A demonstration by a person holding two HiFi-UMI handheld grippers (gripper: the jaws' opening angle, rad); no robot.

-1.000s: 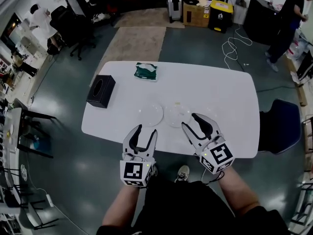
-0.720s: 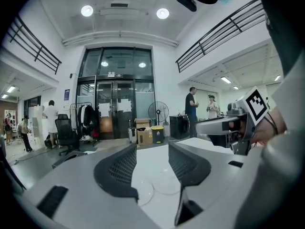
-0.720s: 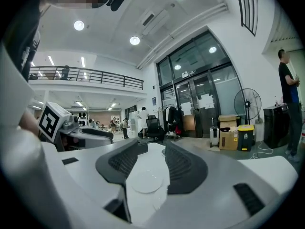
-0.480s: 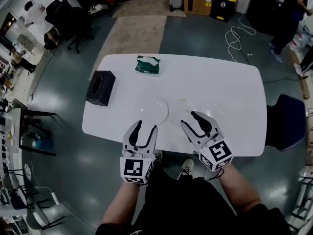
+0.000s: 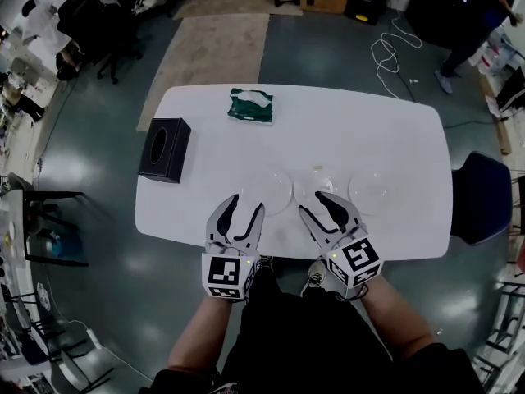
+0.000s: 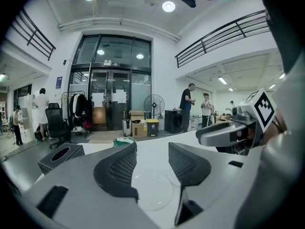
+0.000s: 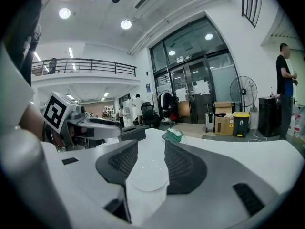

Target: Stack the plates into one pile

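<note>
Three clear plates lie side by side on the white table (image 5: 385,130): a left plate (image 5: 267,191), a middle plate (image 5: 320,185) and a right plate (image 5: 373,191). My left gripper (image 5: 244,208) hovers open just short of the left plate, which shows between its jaws in the left gripper view (image 6: 152,192). My right gripper (image 5: 315,205) is open at the near rim of the middle plate, and a clear plate (image 7: 149,176) shows between its jaws. Neither gripper holds anything.
A black tissue box (image 5: 164,149) stands at the table's left end and a green packet (image 5: 251,106) lies at the far edge. A dark chair (image 5: 480,199) is at the right end. A person (image 5: 469,13) stands beyond the table.
Both grippers stay open near the table's front edge, edging slightly closer to the plates. The head view has shifted, so the right plate now shows fully.
</note>
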